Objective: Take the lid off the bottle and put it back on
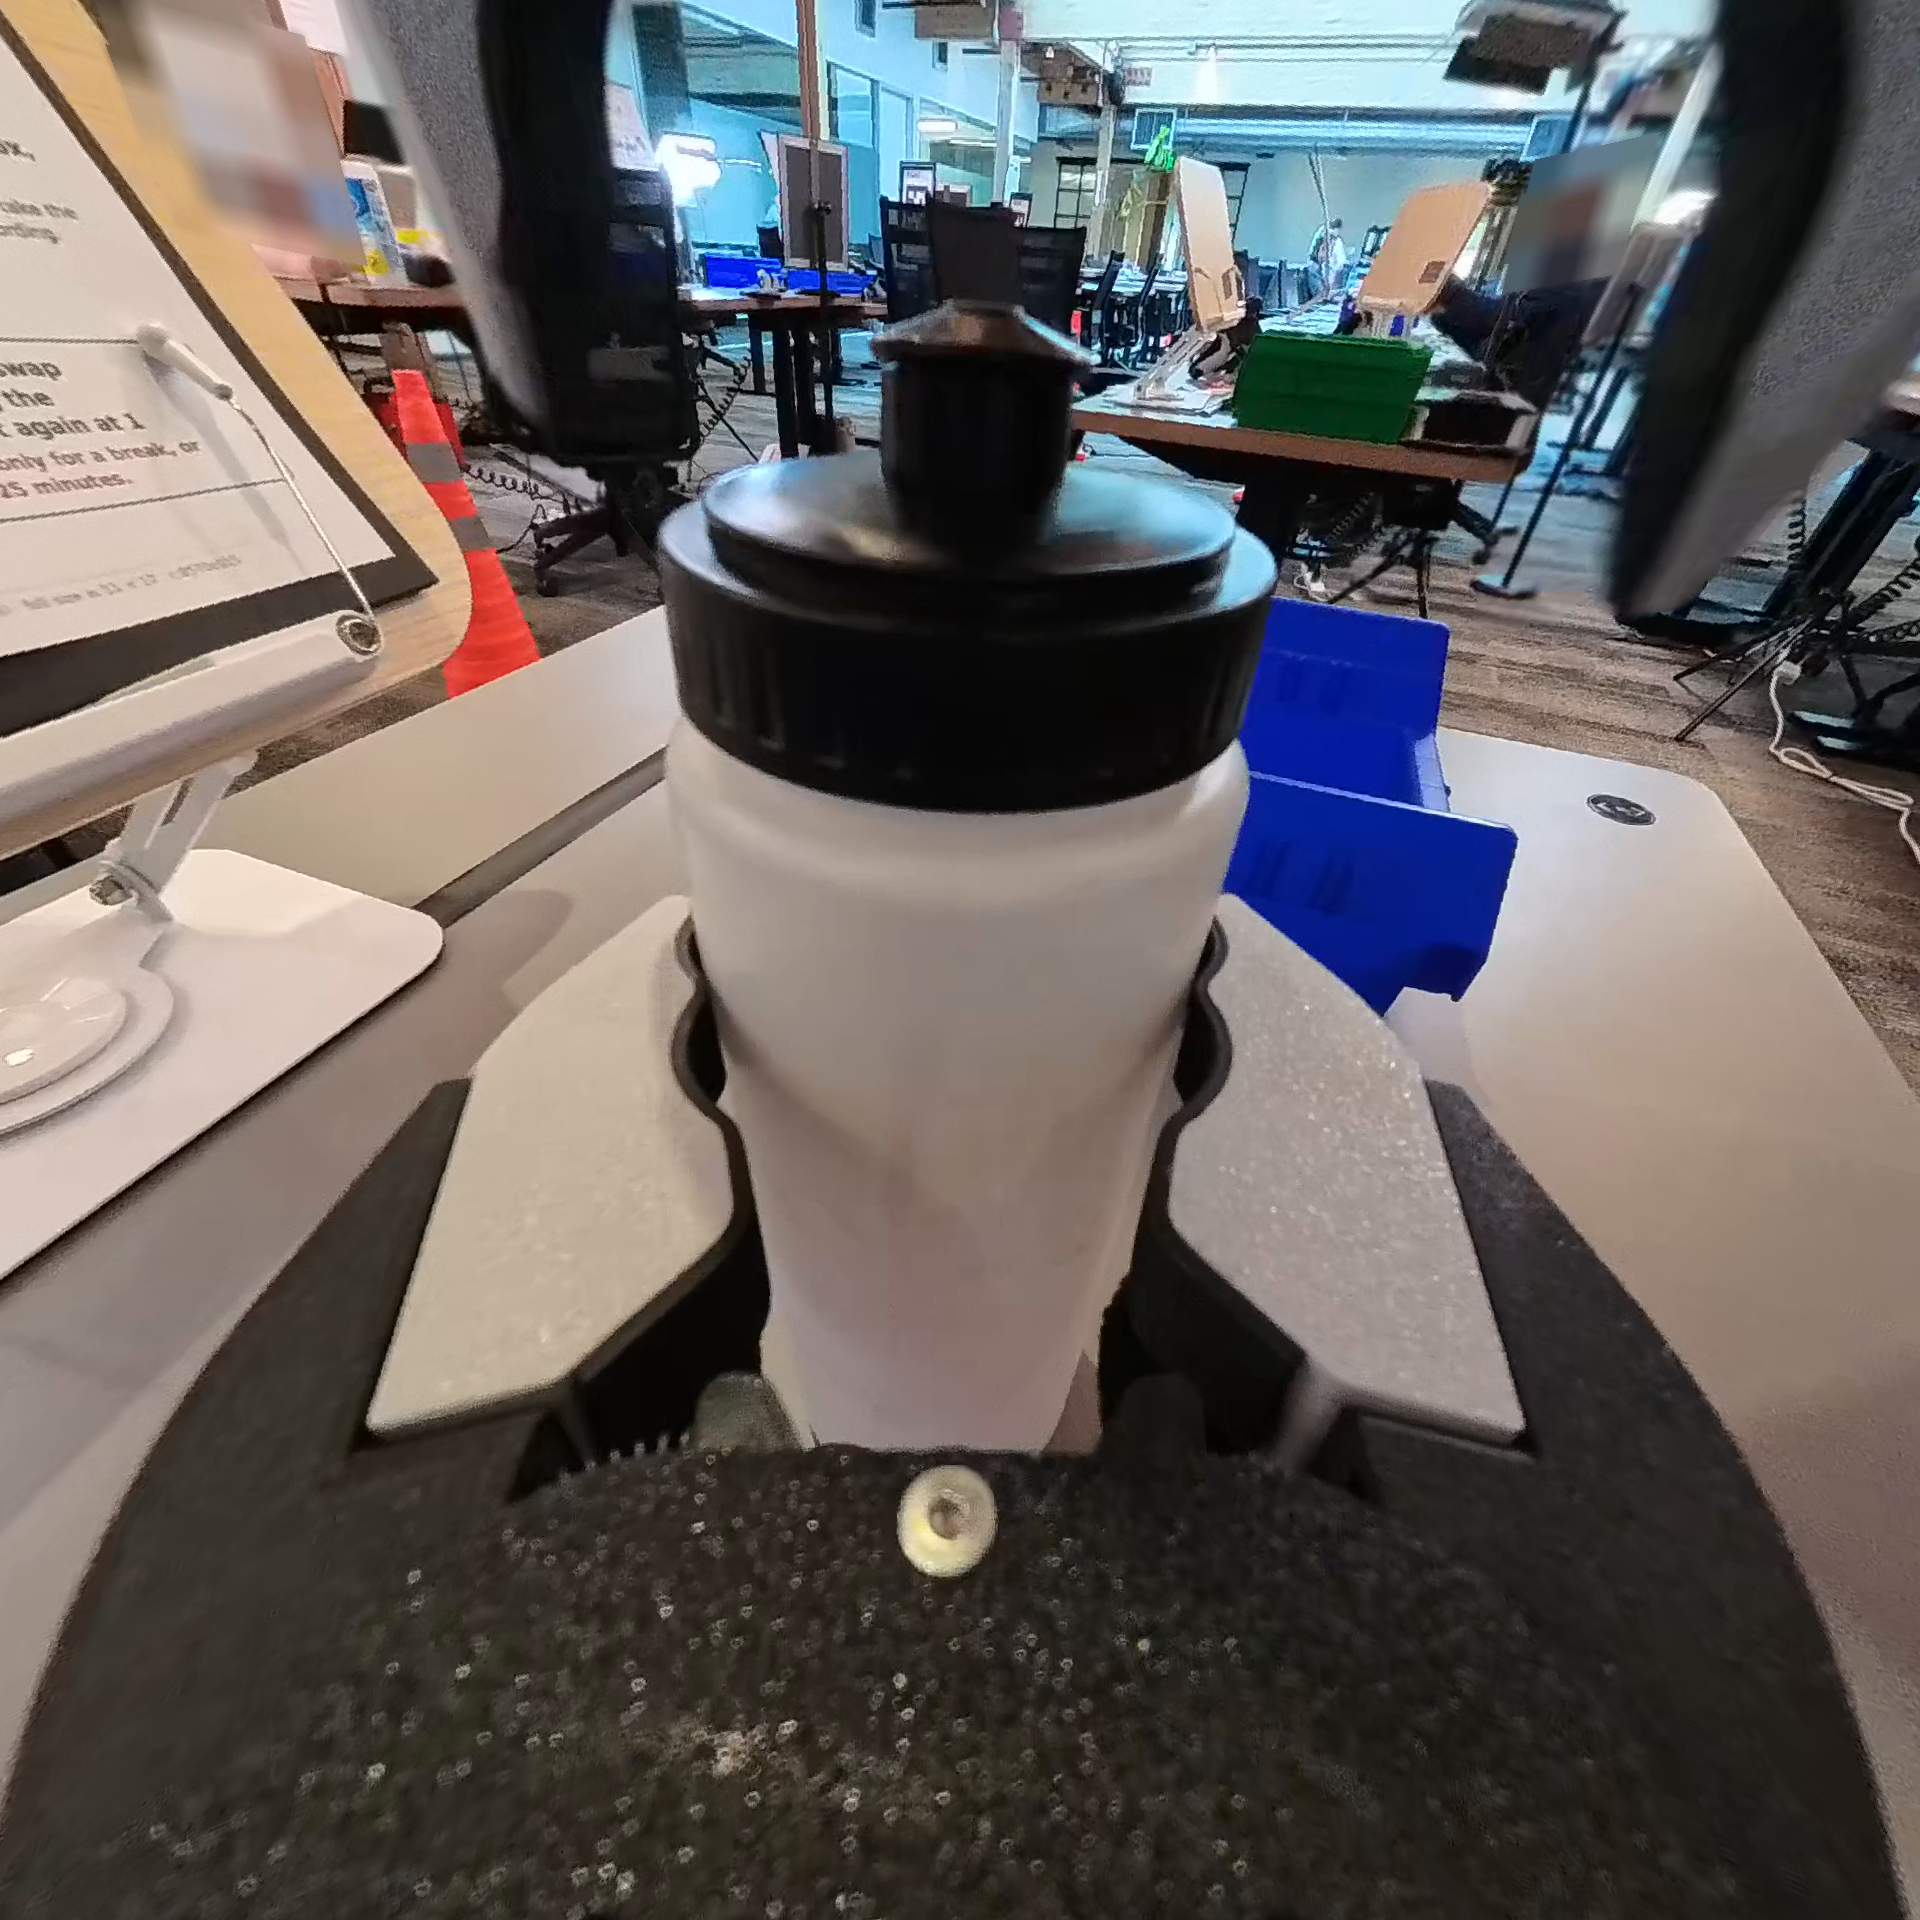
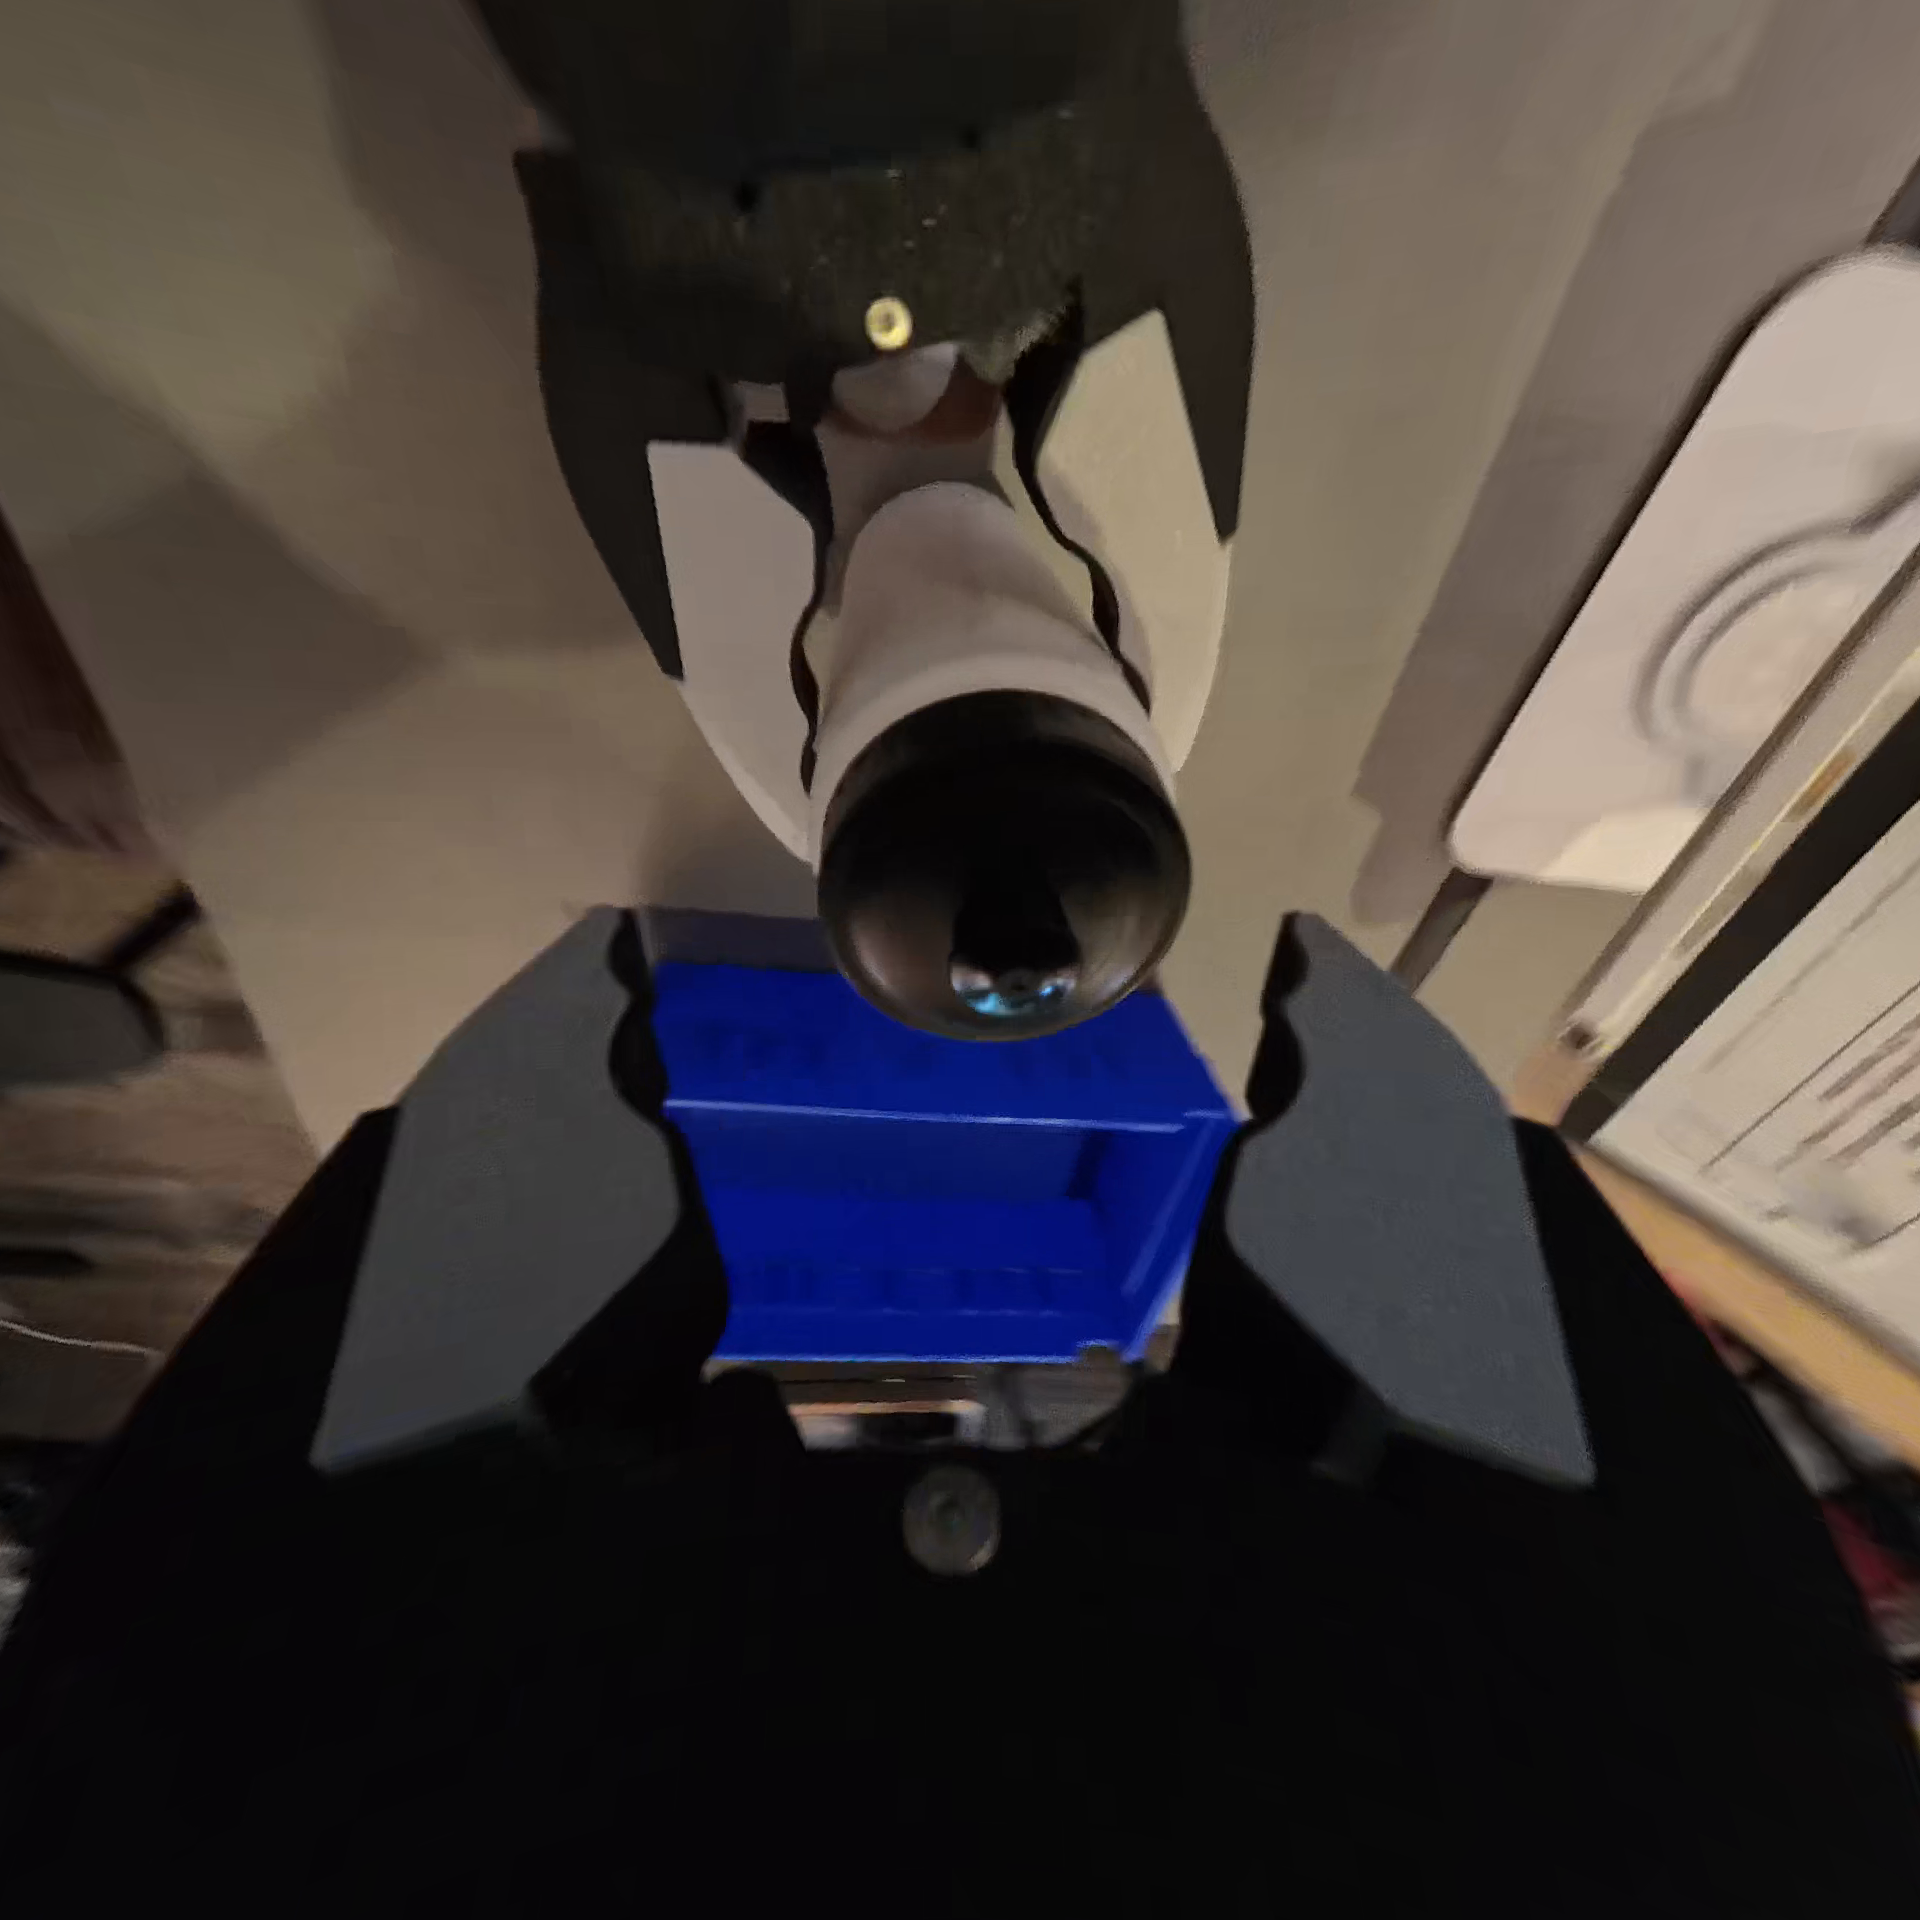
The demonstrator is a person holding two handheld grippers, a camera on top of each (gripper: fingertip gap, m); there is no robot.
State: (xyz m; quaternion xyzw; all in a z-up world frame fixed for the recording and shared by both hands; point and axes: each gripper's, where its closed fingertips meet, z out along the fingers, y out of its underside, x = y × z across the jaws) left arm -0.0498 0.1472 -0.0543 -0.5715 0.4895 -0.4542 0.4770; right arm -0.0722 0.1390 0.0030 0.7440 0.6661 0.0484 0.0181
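A white bottle (image 1: 956, 1039) with a black screw lid (image 1: 966, 644) and a spout stands upright in my left gripper (image 1: 951, 966). Both wavy pads press on its body. In the right wrist view I look down on the lid (image 2: 1003, 862) and the bottle (image 2: 966, 613), which the left gripper's fingers (image 2: 727, 582) hold. My right gripper (image 2: 956, 956) is wide open and empty above the lid. Its fingers (image 2: 520, 1143) stand well clear of the lid on both sides. They also show as dark blurred shapes at the top of the left wrist view (image 1: 540, 208).
A blue bin (image 1: 1351, 790) stands on the light table (image 1: 1662, 1039) just behind the bottle and shows under my right gripper (image 2: 935, 1195). A board with a printed sheet on a white stand (image 1: 156, 416) is at the left. An orange cone (image 1: 468, 540) stands on the floor beyond.
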